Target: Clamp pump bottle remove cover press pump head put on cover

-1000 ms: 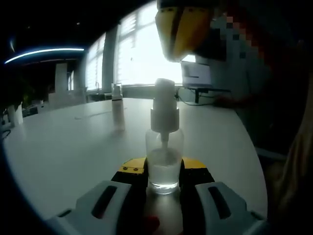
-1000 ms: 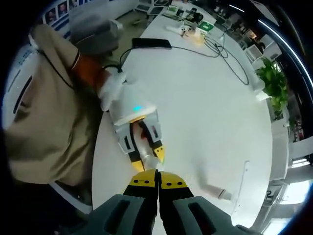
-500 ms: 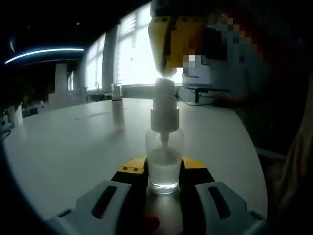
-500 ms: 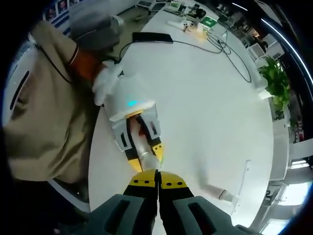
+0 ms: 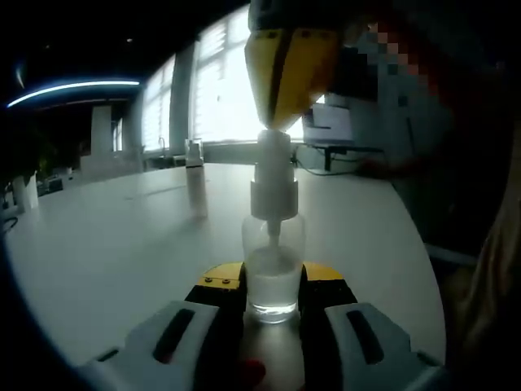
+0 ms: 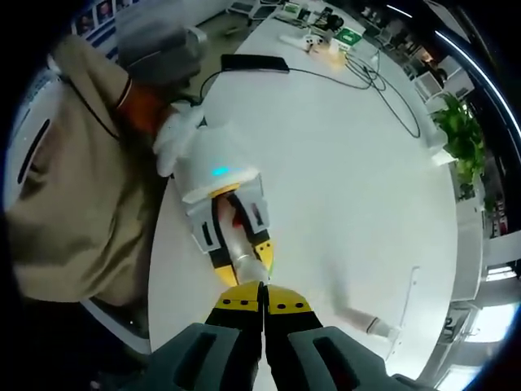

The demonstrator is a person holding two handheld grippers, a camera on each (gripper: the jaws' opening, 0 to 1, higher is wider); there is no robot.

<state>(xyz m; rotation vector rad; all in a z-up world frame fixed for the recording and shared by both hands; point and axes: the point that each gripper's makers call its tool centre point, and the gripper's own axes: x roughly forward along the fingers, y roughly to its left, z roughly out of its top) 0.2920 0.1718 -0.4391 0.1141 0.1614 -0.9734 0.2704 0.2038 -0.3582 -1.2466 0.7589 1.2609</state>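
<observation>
A clear pump bottle (image 5: pixel 273 269) with a white pump head (image 5: pixel 273 175) stands upright on the white table (image 5: pixel 106 252). My left gripper (image 5: pixel 273 283) is shut on the bottle's lower body. My right gripper (image 5: pixel 286 122) comes down from above, shut, its yellow tips resting on top of the pump head. In the right gripper view I look straight down: the right gripper (image 6: pixel 262 298) is shut, with the bottle (image 6: pixel 242 254) directly under it, held in the left gripper (image 6: pixel 245 265). The clear cover (image 5: pixel 195 186) stands on the table farther back, apart from the bottle (image 6: pixel 362 319).
A person in a beige top with an orange sleeve (image 6: pixel 145 110) stands at the table's near edge. Far down the table lie a black flat device (image 6: pixel 254 63), cables (image 6: pixel 383 98) and small items. A potted plant (image 6: pixel 460 138) sits beyond the far edge. Bright windows (image 5: pixel 224 90) are behind.
The right gripper has come down from above the bottle until its tips meet the top of the pump head. The bottle, left gripper and cover have stayed in place.
</observation>
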